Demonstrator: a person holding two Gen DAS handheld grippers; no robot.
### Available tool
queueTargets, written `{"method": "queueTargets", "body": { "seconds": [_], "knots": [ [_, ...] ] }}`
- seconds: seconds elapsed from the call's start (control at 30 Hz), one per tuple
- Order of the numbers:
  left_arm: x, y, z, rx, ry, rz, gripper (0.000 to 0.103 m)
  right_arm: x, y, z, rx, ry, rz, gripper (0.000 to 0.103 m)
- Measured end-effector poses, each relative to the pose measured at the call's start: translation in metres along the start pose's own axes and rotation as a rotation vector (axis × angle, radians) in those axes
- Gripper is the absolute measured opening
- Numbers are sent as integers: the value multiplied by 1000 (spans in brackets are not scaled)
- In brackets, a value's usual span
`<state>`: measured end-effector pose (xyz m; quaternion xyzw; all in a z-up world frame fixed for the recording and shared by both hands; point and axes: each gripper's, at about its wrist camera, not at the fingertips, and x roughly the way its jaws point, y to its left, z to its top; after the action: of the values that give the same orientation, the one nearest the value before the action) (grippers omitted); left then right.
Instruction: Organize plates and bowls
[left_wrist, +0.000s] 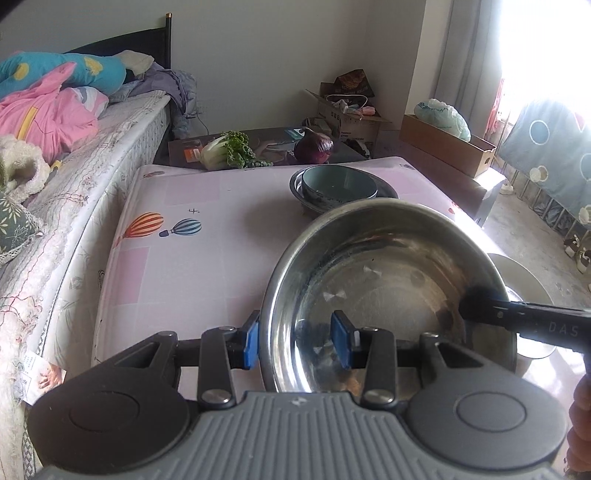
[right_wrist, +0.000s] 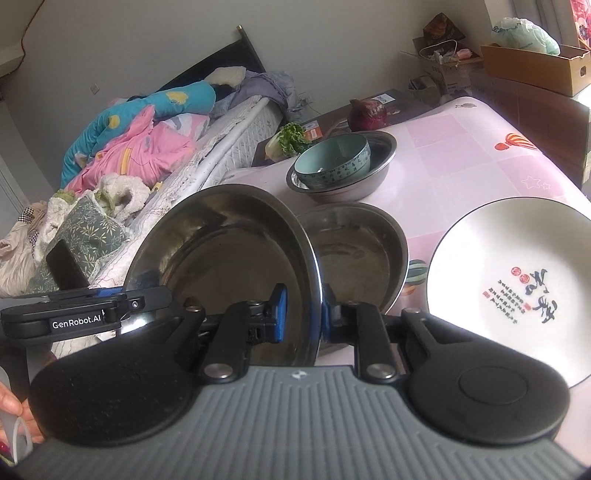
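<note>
You hold a large steel basin (left_wrist: 388, 295) off the bench (left_wrist: 207, 280) with both grippers. Your left gripper (left_wrist: 297, 343) has its blue-padded fingers (left_wrist: 252, 341) pinching the near rim, one outside and one inside. Your right gripper (right_wrist: 301, 314) pinches the opposite rim the same way, its fingers (right_wrist: 279, 310) straddling the edge; "GenRobot.AI" reads on the left gripper's arm in the right wrist view, and "DAS" shows on the right one's arm in the left wrist view. Just beyond the held basin a smaller steel basin (right_wrist: 356, 254) sits on the bench. Beside it lies a white plate (right_wrist: 509, 280) printed with black and red Chinese characters. Farther back, a teal ceramic bowl (right_wrist: 334, 160) with a band of characters is nested in another steel basin (right_wrist: 373, 177). Behind the bench lie a leafy cabbage (left_wrist: 227, 151) and a red cabbage (left_wrist: 314, 146).
</note>
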<state>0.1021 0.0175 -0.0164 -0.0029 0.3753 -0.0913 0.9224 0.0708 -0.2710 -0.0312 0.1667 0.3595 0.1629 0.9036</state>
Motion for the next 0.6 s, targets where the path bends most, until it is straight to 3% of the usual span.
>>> {"method": "queueTargets", "body": {
  "seconds": [0.23, 0.6],
  "knots": [
    [44, -8, 17, 6, 45, -37, 40, 25, -24, 18, 12, 23, -60, 19],
    [63, -11, 18, 25, 65, -41, 40, 46, -30, 23, -6, 59, -107, 21]
  ]
}}
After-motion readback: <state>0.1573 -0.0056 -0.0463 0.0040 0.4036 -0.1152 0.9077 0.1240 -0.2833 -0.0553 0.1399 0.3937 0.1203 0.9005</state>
